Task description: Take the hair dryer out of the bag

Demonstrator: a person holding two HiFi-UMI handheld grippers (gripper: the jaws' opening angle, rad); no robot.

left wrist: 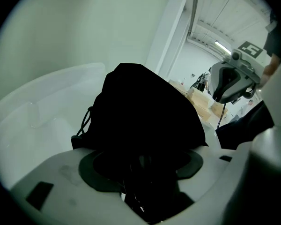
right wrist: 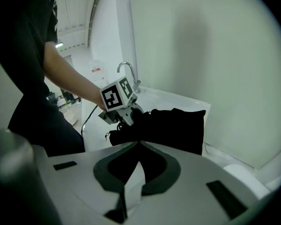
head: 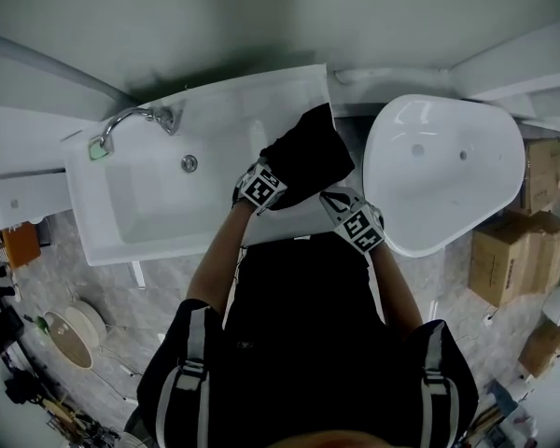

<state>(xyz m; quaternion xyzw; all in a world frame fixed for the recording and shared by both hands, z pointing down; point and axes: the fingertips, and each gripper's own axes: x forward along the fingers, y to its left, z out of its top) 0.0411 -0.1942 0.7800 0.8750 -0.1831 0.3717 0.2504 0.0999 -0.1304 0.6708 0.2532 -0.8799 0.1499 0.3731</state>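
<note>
A black drawstring bag (head: 303, 157) lies on the white ledge (head: 289, 87) between two tubs. My left gripper (head: 280, 183) is at the bag's near left end. In the left gripper view its jaws stand wide open around the dark mouth of the bag (left wrist: 145, 111), and black folds lie between them (left wrist: 140, 172) without being pressed. My right gripper (head: 333, 198) is at the bag's near right edge. Its tips (right wrist: 136, 143) meet, pinched on the edge of the bag (right wrist: 178, 125). The hair dryer is hidden; nothing of it shows outside the bag.
A white rectangular tub (head: 149, 203) with a chrome faucet (head: 131, 117) lies to the left of the bag, and an oval white tub (head: 443, 171) to its right. Cardboard boxes (head: 513, 250) stand on the floor at right, and small items (head: 70, 329) lie at lower left.
</note>
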